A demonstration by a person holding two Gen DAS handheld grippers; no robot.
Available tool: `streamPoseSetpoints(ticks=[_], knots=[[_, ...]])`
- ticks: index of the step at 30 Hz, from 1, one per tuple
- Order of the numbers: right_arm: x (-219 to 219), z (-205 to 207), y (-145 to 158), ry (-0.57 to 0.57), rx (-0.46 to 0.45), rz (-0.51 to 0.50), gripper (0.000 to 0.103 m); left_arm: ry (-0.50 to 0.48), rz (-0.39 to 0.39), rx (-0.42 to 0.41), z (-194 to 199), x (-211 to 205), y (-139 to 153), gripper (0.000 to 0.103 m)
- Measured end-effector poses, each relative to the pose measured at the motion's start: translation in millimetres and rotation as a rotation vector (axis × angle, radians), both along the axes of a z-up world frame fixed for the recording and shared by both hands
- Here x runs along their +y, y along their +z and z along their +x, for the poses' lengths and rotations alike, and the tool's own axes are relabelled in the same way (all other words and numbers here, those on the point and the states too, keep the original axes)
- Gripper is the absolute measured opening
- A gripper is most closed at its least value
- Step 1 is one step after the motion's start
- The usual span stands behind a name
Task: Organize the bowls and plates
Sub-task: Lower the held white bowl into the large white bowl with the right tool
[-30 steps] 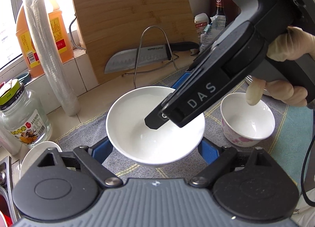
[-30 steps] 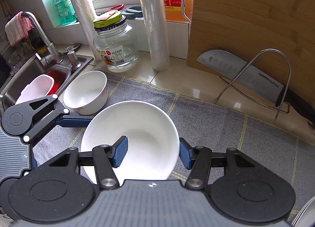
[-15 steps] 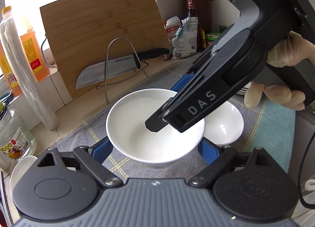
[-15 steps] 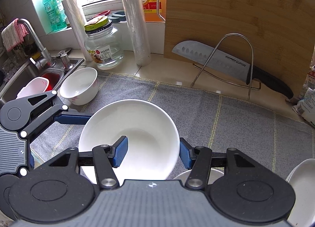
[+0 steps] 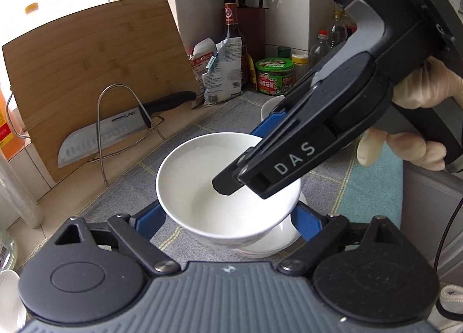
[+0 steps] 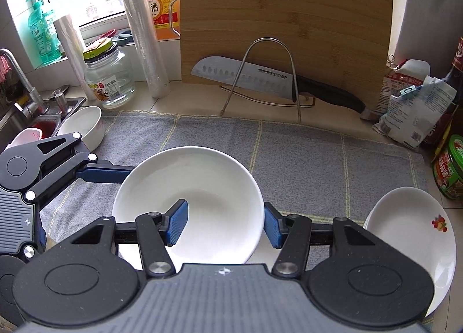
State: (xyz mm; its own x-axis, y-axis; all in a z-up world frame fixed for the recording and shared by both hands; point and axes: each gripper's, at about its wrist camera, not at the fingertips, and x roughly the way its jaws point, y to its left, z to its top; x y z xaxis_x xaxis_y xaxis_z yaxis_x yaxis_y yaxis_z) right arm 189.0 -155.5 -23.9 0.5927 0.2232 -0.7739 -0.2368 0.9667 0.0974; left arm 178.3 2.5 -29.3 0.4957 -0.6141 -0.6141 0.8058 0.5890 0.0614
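A large white bowl [image 5: 202,188] [image 6: 202,177] hangs over the grey cloth [image 6: 318,159], held by both grippers. My left gripper [image 5: 228,221] spans it from outside, a blue pad pressed on each side. My right gripper [image 6: 224,226] pinches its rim, one finger [image 5: 225,185] inside the bowl and the other outside. Right under the held bowl stands a smaller white bowl [image 5: 269,246], mostly hidden. A white plate [image 6: 411,240] with a small flower print lies at the right. Another white bowl [image 6: 84,127] sits at the left by the sink.
A bamboo cutting board [image 6: 283,20] leans at the back, with a knife [image 6: 246,72] on a wire rack before it. A glass jar [image 6: 108,78] and film rolls stand back left beside the sink [image 6: 26,125]. Bags [image 6: 416,110], tins and bottles crowd the right corner.
Both grippers have carried the large bowl to the right across the cloth. The smaller bowl, first off to the right, now lies beneath it, and the flowered plate has come into view.
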Motion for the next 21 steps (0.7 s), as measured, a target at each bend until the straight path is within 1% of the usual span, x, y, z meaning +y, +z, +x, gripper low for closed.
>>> streamPoseSetpoints(ticks=[9, 21], knots=[[-21, -5, -11, -0.062, 0.031, 0.012, 0.061, -0.062, 0.015, 0.026, 3, -20, -8, 0.092], [-28, 0, -30, -0.069, 0.071, 0.041, 0.061, -0.071, 0.062, 0.065, 8, -30, -21, 0.092]])
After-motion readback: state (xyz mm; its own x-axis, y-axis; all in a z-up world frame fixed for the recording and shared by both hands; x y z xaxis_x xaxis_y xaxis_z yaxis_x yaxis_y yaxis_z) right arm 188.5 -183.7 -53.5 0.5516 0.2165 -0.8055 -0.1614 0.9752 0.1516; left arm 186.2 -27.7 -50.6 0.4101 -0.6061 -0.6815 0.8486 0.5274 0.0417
